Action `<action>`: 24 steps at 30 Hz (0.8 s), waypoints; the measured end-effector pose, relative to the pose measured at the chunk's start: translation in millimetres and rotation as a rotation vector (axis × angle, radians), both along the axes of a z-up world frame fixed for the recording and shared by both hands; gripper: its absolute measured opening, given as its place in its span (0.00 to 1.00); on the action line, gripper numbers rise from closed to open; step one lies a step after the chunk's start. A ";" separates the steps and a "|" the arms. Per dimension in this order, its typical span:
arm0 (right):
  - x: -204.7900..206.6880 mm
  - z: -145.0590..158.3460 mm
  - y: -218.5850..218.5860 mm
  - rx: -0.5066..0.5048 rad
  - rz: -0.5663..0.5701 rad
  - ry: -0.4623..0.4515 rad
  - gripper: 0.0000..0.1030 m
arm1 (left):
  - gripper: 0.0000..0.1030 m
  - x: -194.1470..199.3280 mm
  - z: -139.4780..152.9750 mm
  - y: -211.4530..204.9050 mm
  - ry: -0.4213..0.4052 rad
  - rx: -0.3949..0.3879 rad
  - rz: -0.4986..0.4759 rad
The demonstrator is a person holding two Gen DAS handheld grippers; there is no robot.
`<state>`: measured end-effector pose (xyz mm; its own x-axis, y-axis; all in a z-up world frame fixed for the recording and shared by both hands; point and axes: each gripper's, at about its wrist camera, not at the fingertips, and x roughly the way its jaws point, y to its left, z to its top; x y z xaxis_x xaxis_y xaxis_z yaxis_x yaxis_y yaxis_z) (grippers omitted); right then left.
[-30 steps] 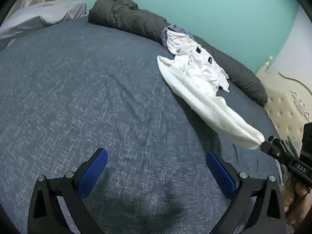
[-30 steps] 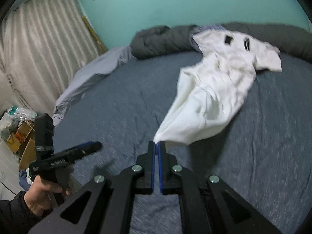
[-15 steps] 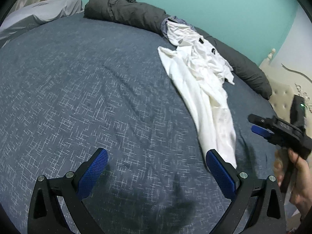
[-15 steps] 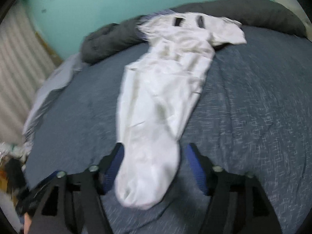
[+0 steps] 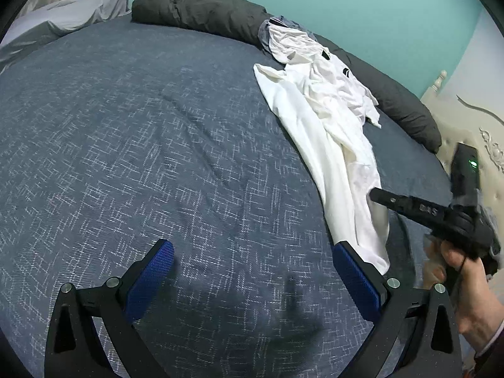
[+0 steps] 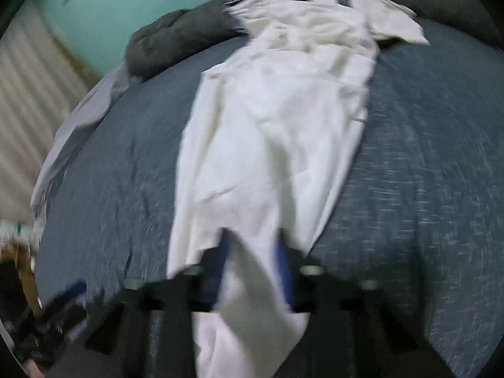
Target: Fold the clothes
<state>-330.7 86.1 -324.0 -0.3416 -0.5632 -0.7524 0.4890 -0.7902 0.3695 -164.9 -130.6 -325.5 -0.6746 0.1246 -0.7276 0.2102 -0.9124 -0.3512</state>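
The white garment lies stretched in a long, rumpled strip on the blue-grey bedspread, its far end bunched against the dark grey rolled duvet at the back of the bed and its near end reaching toward the person. No fold shows in it yet: it is neither spread flat nor squared, so the task looks to be at its very start, with smoothing out and every fold still to do. A second, greyish piece of clothing peeks from under its far end, also unfolded.

The right gripper is down at the near end of the garment, and its jaws are closing with white cloth between them; the right wrist view is too blurred to say whether the pads already press on it. The left gripper hovers over bare bedspread just beside the garment's near edge, jaws spread wide and gripping nothing.

No basket, drawer or other container is visible; the clothes rest on the bed alone.
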 end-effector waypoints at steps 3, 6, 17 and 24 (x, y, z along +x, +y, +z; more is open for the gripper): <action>15.1 7.5 14.8 -0.024 0.002 0.031 0.01 | 1.00 -0.9 -1.7 1.4 -0.003 0.001 -0.002; 27.8 13.6 46.3 -0.041 -0.036 0.042 0.01 | 1.00 -2.3 -2.8 1.6 -0.007 0.004 -0.001; 100.5 12.6 69.4 -0.047 0.109 -0.010 0.01 | 1.00 -1.3 1.2 4.0 0.003 -0.004 -0.012; 110.4 10.6 61.9 -0.123 0.154 -0.043 0.01 | 1.00 -1.5 0.7 4.5 -0.001 -0.006 -0.014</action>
